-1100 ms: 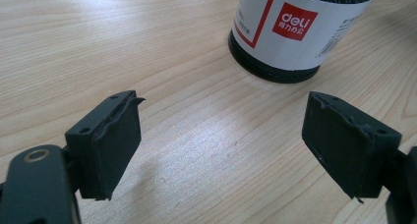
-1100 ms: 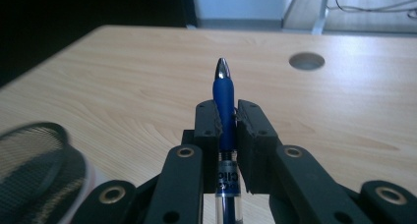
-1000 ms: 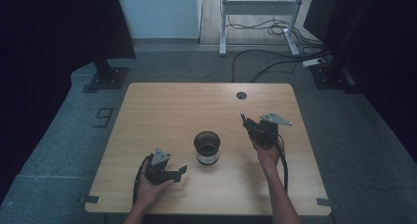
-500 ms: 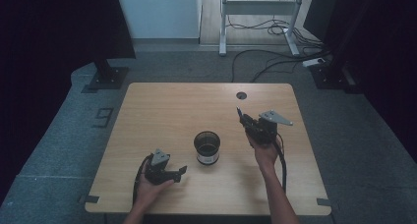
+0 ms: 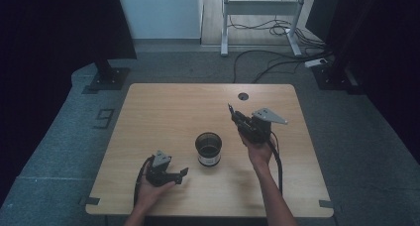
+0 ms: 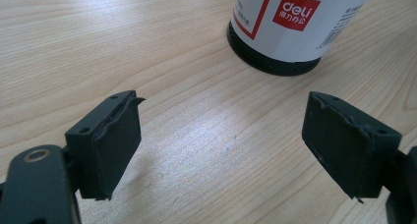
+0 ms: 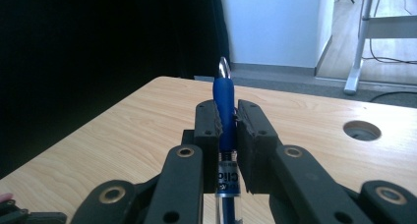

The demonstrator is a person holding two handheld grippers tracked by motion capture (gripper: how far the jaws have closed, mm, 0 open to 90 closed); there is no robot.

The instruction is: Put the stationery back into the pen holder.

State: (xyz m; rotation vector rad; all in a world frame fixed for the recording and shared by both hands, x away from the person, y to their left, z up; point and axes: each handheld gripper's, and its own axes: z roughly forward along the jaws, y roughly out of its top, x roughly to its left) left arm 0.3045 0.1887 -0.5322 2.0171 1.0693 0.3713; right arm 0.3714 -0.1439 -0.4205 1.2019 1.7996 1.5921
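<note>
A black mesh pen cup (image 5: 208, 149) with a white label stands at the table's middle front; its lower part (image 6: 290, 22) shows in the left gripper view. My left gripper (image 5: 181, 174) rests low on the table left of the cup, pointing at it. Its jaws (image 6: 221, 130) stand wide apart, bare wood between them. To the right of the cup my right gripper (image 5: 236, 118) is held above the table. It is shut (image 7: 227, 111) on a blue pen (image 7: 224, 98), whose tip (image 5: 230, 108) sticks out past the pads, pointing up and away.
The wooden table (image 5: 163, 112) has a round cable hole (image 5: 242, 95) near its far edge, also seen ahead of the pen (image 7: 362, 130). Cables trail from both grippers. A metal stand and floor cables lie beyond the table.
My right gripper has risen and shifted a little left toward the cup, still holding the pen. The left gripper and the cup have not moved.
</note>
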